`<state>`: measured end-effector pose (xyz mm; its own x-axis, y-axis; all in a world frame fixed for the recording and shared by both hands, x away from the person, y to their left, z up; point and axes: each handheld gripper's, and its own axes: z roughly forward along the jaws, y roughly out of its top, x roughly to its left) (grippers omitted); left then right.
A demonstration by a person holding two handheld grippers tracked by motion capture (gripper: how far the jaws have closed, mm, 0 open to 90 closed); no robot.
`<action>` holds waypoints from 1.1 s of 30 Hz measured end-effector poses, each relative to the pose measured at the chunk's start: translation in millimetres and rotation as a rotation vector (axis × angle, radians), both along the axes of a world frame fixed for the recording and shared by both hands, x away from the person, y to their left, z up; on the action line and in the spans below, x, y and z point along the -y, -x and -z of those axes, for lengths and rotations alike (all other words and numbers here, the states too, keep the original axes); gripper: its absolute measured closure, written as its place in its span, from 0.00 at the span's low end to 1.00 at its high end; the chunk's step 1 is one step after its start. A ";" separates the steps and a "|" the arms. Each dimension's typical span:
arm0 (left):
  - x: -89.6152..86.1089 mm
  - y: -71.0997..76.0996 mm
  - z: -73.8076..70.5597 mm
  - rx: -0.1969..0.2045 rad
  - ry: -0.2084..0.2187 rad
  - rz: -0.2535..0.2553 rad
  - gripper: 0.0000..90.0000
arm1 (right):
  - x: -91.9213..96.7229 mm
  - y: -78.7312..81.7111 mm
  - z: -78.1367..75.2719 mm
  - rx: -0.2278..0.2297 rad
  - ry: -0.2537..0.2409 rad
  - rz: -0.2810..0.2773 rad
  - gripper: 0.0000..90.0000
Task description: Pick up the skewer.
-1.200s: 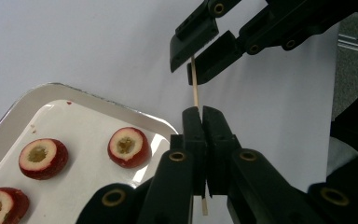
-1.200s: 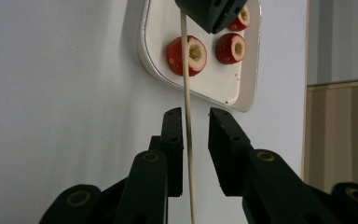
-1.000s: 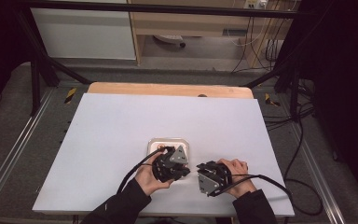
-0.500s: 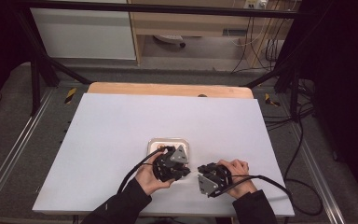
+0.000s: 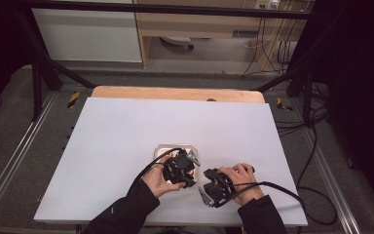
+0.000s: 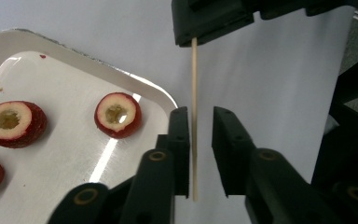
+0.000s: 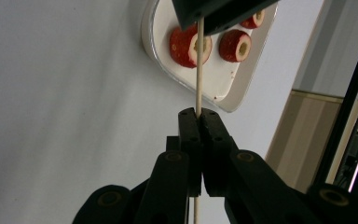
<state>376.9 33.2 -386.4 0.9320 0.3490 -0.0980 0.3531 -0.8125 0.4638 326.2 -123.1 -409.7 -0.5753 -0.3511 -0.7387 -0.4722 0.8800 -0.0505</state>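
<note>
A thin wooden skewer [image 6: 194, 93] runs between my two grippers. My right gripper [image 7: 199, 112] is shut on the skewer [image 7: 199, 70] near one end. My left gripper [image 6: 200, 112] has just been opening. The stick stands between its jaws close to the left pad, with a gap to the right pad. In the high view both hands sit near the table's front edge, the left gripper [image 5: 181, 168] over the tray's corner and the right gripper [image 5: 214, 187] beside it. Red cored fruit slices [image 6: 118, 114] [image 7: 186, 46] lie on a white tray [image 6: 135, 77].
The tray [image 5: 175, 147] rests on a white table sheet [image 5: 126, 136], with a wooden strip [image 5: 175, 93] along the far edge. Black cables [image 5: 282, 187] trail from the grippers off the right side. A metal frame surrounds the table.
</note>
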 end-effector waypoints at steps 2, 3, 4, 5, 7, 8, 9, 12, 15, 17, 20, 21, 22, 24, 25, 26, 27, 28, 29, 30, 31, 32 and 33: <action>1.3 -0.9 0.4 -0.009 -0.014 0.000 0.94 | -2.1 0.8 -0.7 0.014 0.009 -0.014 0.99; 1.8 -0.8 0.6 -0.008 -0.025 -0.005 0.95 | -2.1 1.8 -0.5 0.015 0.012 -0.007 0.99; 2.1 -0.9 1.1 -0.013 -0.029 -0.007 0.97 | -2.6 1.3 -0.2 0.019 0.012 -0.021 0.98; 2.4 -1.1 1.4 -0.018 -0.034 -0.010 0.97 | -2.6 1.4 0.0 0.022 0.013 -0.025 0.98; 3.4 -1.5 2.1 -0.020 -0.049 -0.008 0.97 | -2.5 2.8 0.3 0.025 0.018 -0.018 0.98; 3.9 -1.3 2.6 -0.019 -0.054 -0.007 0.97 | -3.3 2.5 0.4 0.027 0.015 -0.032 0.98; 4.3 -1.1 2.9 -0.017 -0.058 -0.005 0.98 | -3.4 2.7 0.5 0.027 0.016 -0.033 0.98; 4.6 -0.3 3.4 -0.012 -0.070 -0.003 0.98 | -3.1 3.8 1.1 0.025 0.018 -0.021 0.98; 4.0 1.2 3.3 0.003 -0.083 -0.002 0.98 | -3.8 2.9 1.2 0.020 0.003 -0.017 0.95; 1.8 1.9 3.4 0.016 -0.083 -0.004 0.98 | -2.8 1.1 1.1 -0.006 -0.019 0.019 0.85; -5.2 3.5 2.1 0.036 -0.080 -0.015 0.98 | 0.6 -4.1 -1.7 -0.048 -0.106 0.086 0.71; -8.3 4.0 1.9 0.044 -0.082 -0.024 0.98 | 1.9 -6.1 -2.5 -0.070 -0.162 0.117 0.65; -11.6 4.7 1.9 0.055 -0.089 -0.033 0.98 | 4.0 -8.6 -4.4 -0.088 -0.205 0.147 0.58; -19.3 6.4 2.9 0.070 -0.090 -0.048 0.98 | 8.2 -13.3 -7.3 -0.150 -0.304 0.240 0.50; -23.9 7.0 3.2 0.075 -0.093 -0.051 0.98 | 10.9 -15.7 -8.6 -0.170 -0.342 0.279 0.46; -28.6 7.7 3.6 0.078 -0.091 -0.058 0.98 | 14.0 -17.9 -9.1 -0.190 -0.390 0.312 0.43; -33.6 8.0 4.0 0.086 -0.094 -0.060 0.98 | 17.5 -20.4 -9.6 -0.214 -0.431 0.349 0.41; -38.6 8.4 4.5 0.091 -0.093 -0.070 0.98 | 21.1 -22.9 -10.2 -0.236 -0.470 0.392 0.37; -43.5 9.0 5.3 0.088 -0.089 -0.082 0.98 | 24.7 -25.5 -10.4 -0.262 -0.509 0.434 0.34; -48.2 9.3 6.2 0.091 -0.088 -0.091 0.98 | 28.6 -28.1 -10.0 -0.295 -0.549 0.473 0.31; -52.8 9.6 7.1 0.095 -0.082 -0.100 0.98 | 32.2 -30.1 -9.1 -0.332 -0.590 0.510 0.28; -57.2 10.2 8.1 0.096 -0.076 -0.111 0.98 | 35.7 -32.6 -8.3 -0.361 -0.620 0.544 0.26; -61.5 10.9 8.8 0.106 -0.067 -0.120 0.98 | 38.9 -34.6 -7.1 -0.388 -0.640 0.581 0.25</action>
